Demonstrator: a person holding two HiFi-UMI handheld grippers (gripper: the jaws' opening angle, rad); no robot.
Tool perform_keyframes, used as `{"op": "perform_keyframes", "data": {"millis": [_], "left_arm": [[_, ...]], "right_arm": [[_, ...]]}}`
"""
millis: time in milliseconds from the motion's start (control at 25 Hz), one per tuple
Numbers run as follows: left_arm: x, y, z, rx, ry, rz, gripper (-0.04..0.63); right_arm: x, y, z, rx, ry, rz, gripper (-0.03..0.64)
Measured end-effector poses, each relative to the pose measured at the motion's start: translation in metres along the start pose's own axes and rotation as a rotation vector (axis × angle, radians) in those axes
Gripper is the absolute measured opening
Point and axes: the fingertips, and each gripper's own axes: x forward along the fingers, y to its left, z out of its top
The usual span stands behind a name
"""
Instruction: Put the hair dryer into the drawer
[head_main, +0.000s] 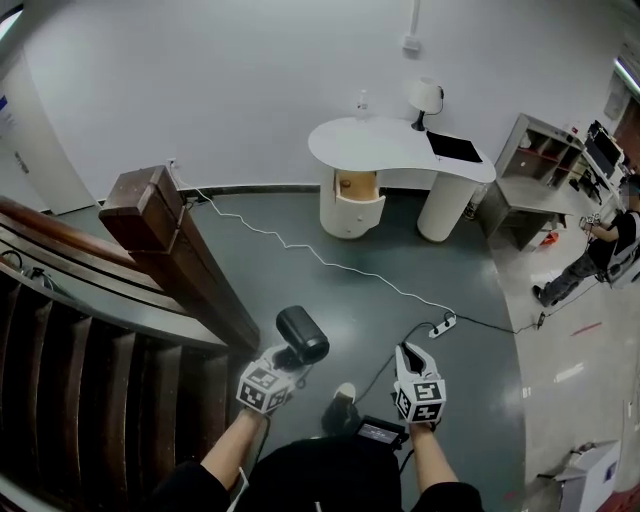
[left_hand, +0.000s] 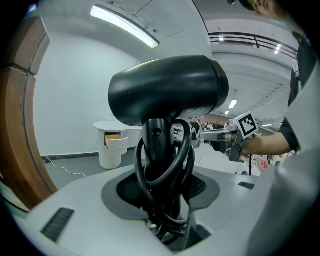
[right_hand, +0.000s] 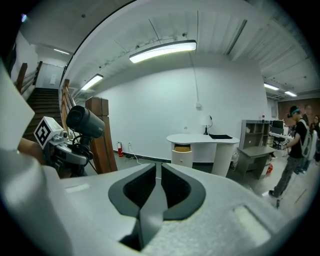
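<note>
A black hair dryer (head_main: 302, 335) with its cord wound round the handle stands upright in my left gripper (head_main: 290, 360), which is shut on the handle. In the left gripper view the hair dryer (left_hand: 167, 90) fills the middle, its handle between the pads of the left gripper (left_hand: 162, 192). My right gripper (head_main: 408, 352) is beside it, shut and empty; its own view shows the right gripper (right_hand: 157, 182) with the pads together. Far ahead stands a white desk (head_main: 400, 150) with a curved drawer (head_main: 354, 205) open under its left end.
A wooden stair post (head_main: 150, 215) and banister rise at the left. A white cable and a power strip (head_main: 443, 325) lie on the dark floor between me and the desk. A grey shelf unit (head_main: 540, 170) and a person (head_main: 605, 250) are at the right.
</note>
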Motion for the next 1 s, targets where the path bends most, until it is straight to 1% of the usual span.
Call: {"op": "perform_keyframes", "data": {"millis": [320, 760, 1000], "left_arm": [[0.041, 0.026, 0.036, -0.025, 0.014, 0.015, 0.189], [0.114, 0.054, 0.083, -0.023, 0.029, 0.049, 0.189], [0.141, 0.064, 0.097, -0.049, 0.026, 0.082, 0.189]], "right_arm": [[0.049, -0.029, 0.026, 0.008, -0.001, 0.04, 0.023], [0.118, -0.098, 0.057, 0.017, -0.003, 0.076, 0.023], [0.146, -0.127, 0.056, 0.033, 0.017, 0.099, 0.023]]}}
